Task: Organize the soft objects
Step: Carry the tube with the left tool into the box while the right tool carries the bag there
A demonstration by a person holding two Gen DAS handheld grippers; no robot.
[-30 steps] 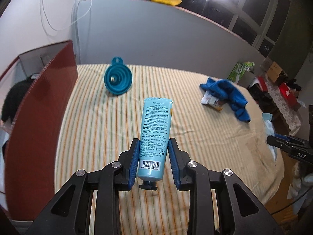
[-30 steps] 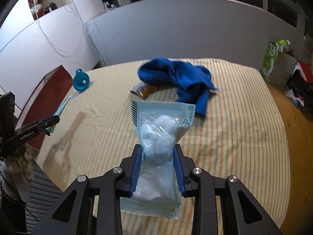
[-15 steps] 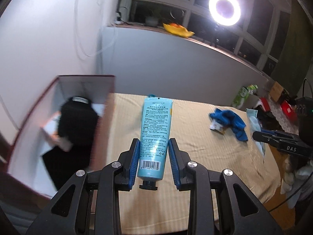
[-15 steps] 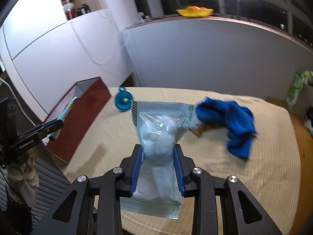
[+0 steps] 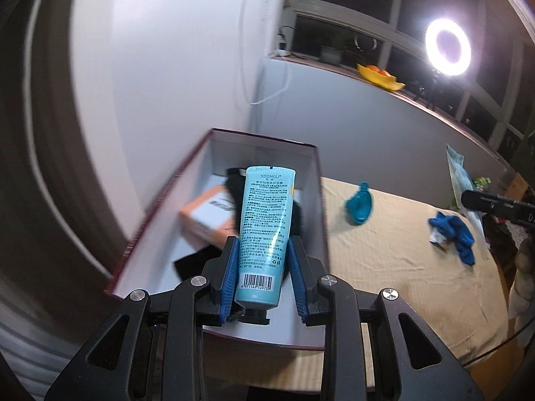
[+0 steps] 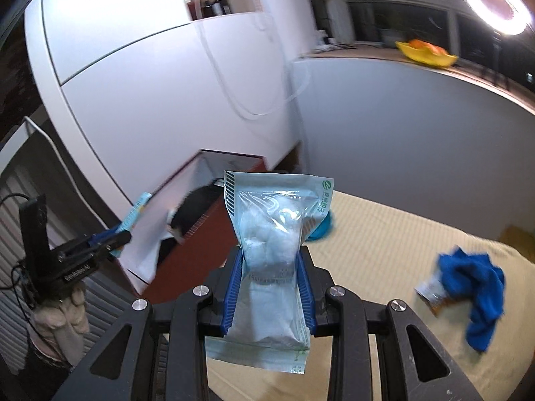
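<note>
Soft items held: a light-blue plastic hand-cream tube point(image 5: 264, 230) is clamped between the blue pads of the left gripper point(image 5: 262, 267), cap end toward the camera, and a clear and pale-green plastic pouch of white cotton point(image 6: 271, 250) is pinched at its waist by the right gripper point(image 6: 271, 287).

Surroundings: the tube hangs above the open dark-red cardboard box with white lining point(image 5: 314, 180). Inside the box lie an orange and white carton point(image 5: 204, 217) and a black fabric item point(image 5: 234, 183), both partly hidden behind the tube. A teal silicone funnel point(image 5: 359, 204) rests on the table just beside the box's right wall. A crumpled blue cloth point(image 6: 474, 294) lies well apart on the right, overlapping a small printed sachet point(image 6: 429, 289).

Pose: the left gripper points forward and slightly down over the box's near end. The right gripper is raised above the table, with the box ahead and to its left.

Surface and room: a cream striped tablecloth point(image 5: 401, 267) covers the table. White wall panels point(image 6: 167, 83) stand behind, with a lit ring lamp point(image 5: 448, 46) and a yellow bowl point(image 5: 381, 77) on the ledge.
</note>
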